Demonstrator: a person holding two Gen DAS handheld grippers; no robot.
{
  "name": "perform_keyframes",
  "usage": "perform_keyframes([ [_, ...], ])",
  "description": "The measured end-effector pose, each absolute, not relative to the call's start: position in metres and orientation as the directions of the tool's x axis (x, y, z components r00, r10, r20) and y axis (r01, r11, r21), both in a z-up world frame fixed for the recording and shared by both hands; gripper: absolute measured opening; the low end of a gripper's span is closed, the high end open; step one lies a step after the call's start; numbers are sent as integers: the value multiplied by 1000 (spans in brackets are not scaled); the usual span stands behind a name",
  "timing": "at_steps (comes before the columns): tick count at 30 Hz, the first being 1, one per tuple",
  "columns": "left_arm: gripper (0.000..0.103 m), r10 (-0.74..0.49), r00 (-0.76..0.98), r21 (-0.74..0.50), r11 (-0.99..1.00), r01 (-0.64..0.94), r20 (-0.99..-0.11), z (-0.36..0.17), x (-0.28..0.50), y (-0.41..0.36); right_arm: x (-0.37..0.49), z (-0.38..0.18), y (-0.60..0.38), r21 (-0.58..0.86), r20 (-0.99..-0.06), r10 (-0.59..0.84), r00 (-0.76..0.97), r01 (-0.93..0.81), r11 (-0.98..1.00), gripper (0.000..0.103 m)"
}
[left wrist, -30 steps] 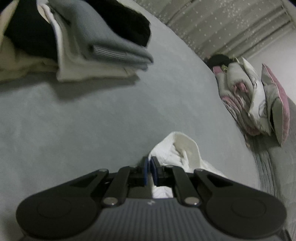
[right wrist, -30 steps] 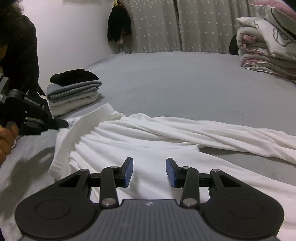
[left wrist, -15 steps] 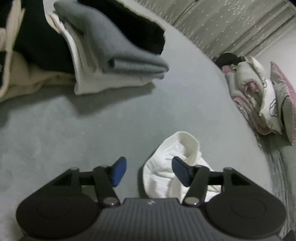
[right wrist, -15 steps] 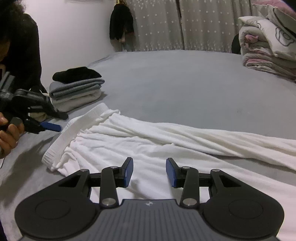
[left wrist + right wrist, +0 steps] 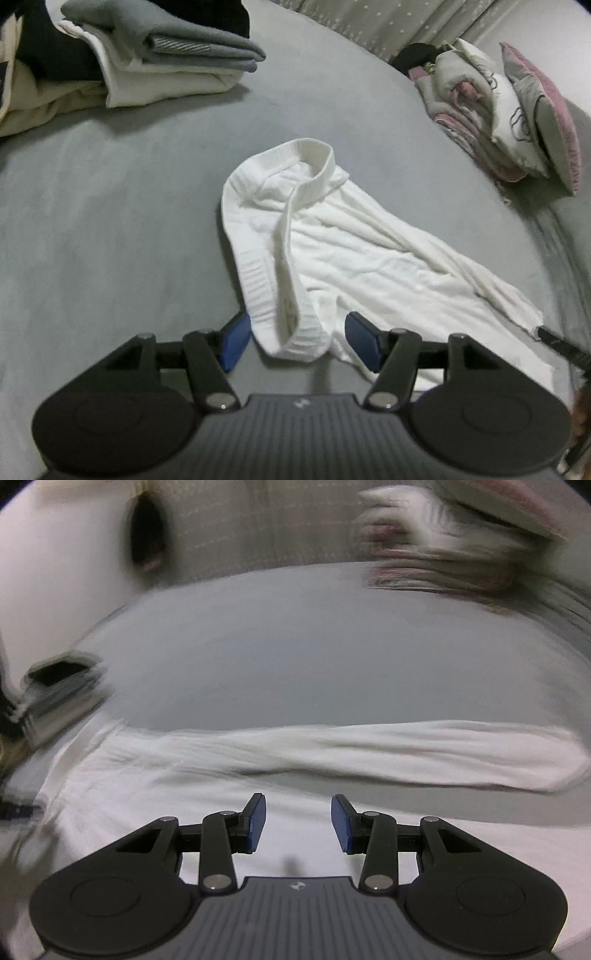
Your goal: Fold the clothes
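White trousers [image 5: 354,258] lie spread on the grey bed [image 5: 110,221], the ribbed waistband [image 5: 273,295] towards my left gripper. My left gripper [image 5: 297,341] is open, its blue pads either side of the waistband's near end, holding nothing. In the right wrist view, which is blurred, the trousers [image 5: 332,746] stretch across the bed with one leg running right. My right gripper [image 5: 298,821] is open and empty, just above the white cloth.
A stack of folded clothes [image 5: 159,55], grey on white with black on top, sits at the far left of the bed, also in the right wrist view [image 5: 59,694]. Folded quilts and a pink pillow [image 5: 509,114] lie at the far right. Curtains hang behind.
My left gripper has let go of the waistband, opened and pulled back, so the trousers lie flat. My right gripper stays open and has swung quickly to the right along the trousers.
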State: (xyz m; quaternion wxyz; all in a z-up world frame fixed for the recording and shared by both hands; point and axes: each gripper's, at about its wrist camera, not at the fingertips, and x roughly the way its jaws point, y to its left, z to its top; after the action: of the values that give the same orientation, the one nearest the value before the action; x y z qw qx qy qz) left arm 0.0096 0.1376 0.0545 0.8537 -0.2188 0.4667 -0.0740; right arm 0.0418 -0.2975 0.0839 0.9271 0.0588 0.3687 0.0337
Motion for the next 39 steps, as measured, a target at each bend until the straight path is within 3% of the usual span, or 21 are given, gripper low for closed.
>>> perform_keyframes([
  [2, 65, -327, 572, -440, 895, -68, -752, 60, 3, 137, 35, 91, -341, 151, -678, 23, 734, 108, 983, 40],
  [5, 82, -327, 595, -446, 893, -59, -734, 67, -2, 138, 14, 93, -400, 105, -697, -127, 706, 275, 956, 41],
  [11, 81, -308, 568, -457, 879, -137, -763, 51, 4, 132, -44, 77, -500, 91, -760, -289, 582, 536, 839, 41],
  [12, 78, -294, 572, -442, 887, -135, -766, 51, 4, 129, -52, 74, -511, 103, -767, -287, 573, 552, 827, 41],
  [14, 57, -268, 579, -414, 900, -134, -770, 50, 5, 124, -66, 69, -526, 141, -778, -254, 574, 553, 821, 41],
  [15, 36, -257, 577, -403, 904, -139, -775, 49, 6, 124, -70, 66, -532, 174, -781, -222, 584, 545, 820, 41],
  [16, 26, -246, 575, -393, 908, -143, -780, 49, 7, 124, -73, 64, -537, 210, -781, -190, 594, 537, 817, 41],
  [20, 24, -264, 584, -433, 885, -169, -768, 51, 7, 134, -68, 57, -544, 290, -770, -111, 628, 499, 816, 40],
  [24, 22, -285, 604, -486, 852, -197, -745, 55, 5, 148, -52, 47, -535, 245, -796, -119, 593, 496, 833, 6],
  [25, 11, -288, 611, -498, 843, -203, -738, 57, 4, 152, -53, 52, -535, 249, -780, -132, 612, 497, 831, 6],
  [27, 8, -290, 634, -523, 825, -213, -716, 64, 0, 163, -56, 62, -533, 256, -746, -158, 647, 498, 829, 5],
  [32, 7, -310, 690, -584, 786, -200, -653, 84, -10, 186, -80, 97, -531, 356, -604, -200, 771, 486, 798, 5],
  [39, 7, -331, 690, -600, 778, -187, -644, 89, -26, 204, -104, 114, -527, 443, -523, -230, 821, 492, 750, 5],
])
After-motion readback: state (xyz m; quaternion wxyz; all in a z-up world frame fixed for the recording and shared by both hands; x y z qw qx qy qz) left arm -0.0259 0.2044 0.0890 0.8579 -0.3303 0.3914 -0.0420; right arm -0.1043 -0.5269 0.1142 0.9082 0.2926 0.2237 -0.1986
